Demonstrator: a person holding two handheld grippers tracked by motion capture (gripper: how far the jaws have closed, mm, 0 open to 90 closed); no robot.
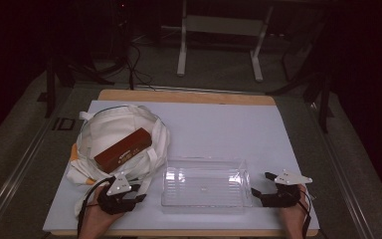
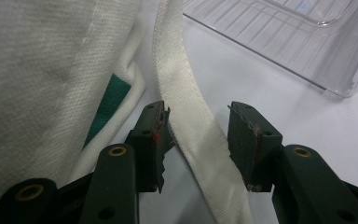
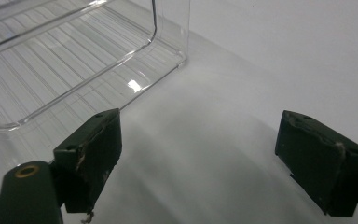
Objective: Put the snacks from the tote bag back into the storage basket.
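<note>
White strap point(image 2: 186, 116) lies between left gripper's point(image 2: 198, 135) parted jaws; right gripper point(image 3: 214, 158) gapes.

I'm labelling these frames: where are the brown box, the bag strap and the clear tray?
brown box point(image 1: 123, 150), high view, its top face.
bag strap point(image 2: 186, 100), left gripper view, mid-strap.
clear tray point(image 1: 205, 204), high view, its near rim.

Tote bag point(image 1: 114, 132): off-white woven cloth, matt, coarse weave; its strap point(image 2: 182, 93) is ribbed webbing. Box point(image 1: 123, 151) inside the bag: reddish-brown, slight sheen, looks like card or wood, cannot tell which. Bin point(image 1: 205, 181) right of the bag: clear glossy plastic, ribbed floor. Table sheet point(image 1: 219, 129) under the bag: white, smooth, matt. Gripper pads point(image 2: 251, 140): dark, matt, scuffed edges.
</note>
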